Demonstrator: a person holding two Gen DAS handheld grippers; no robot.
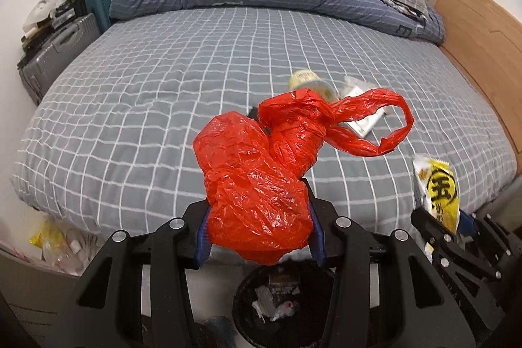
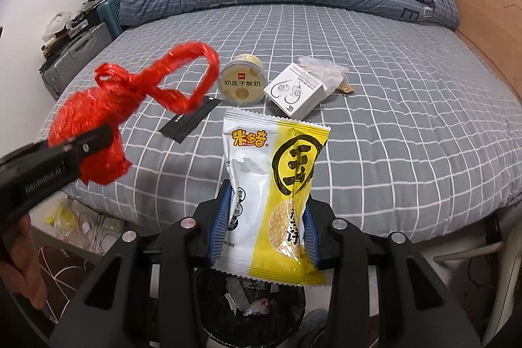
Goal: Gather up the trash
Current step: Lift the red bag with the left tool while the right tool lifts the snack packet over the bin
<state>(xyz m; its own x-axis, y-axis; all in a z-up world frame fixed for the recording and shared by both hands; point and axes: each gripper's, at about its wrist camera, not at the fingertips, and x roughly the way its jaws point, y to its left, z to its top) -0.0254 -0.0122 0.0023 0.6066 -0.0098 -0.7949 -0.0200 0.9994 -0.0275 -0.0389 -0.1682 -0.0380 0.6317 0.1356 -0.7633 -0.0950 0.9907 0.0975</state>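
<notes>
trash in both tools at once: the left gripper (image 1: 261, 211) pinches a crumpled red plastic bag (image 1: 257, 185) between its blue pads, and the right gripper (image 2: 261, 217) pinches a yellow-and-white snack packet (image 2: 277, 194) the same way. both loads hang off the near edge of the bed (image 1: 163, 93), with the black bin (image 1: 261, 309) showing at 6 o'clock beneath each tool.

to finish this step well, i'd judge it best to bring each load squarely above the bin's mouth before spreading the jaws, one at a time, so the two tools don't crowd each other. the bag's knotted loop handle trails out toward 2 o'clock in the left view and could catch on the rim or drape outside, so lower it well in first. the packet is light and flat and may flutter sideways; release it low.

the bag is glossy, wrinkled, tied in a knot, bulging below it. the packet is torn open near its top, with a black ring emblem on the yellow half. left on the bed at 12 o'clock in the right view: a round yogurt cup (image 2: 242, 80), a white box (image 2: 295, 90), a black sachet (image 2: 189, 119).
</notes>
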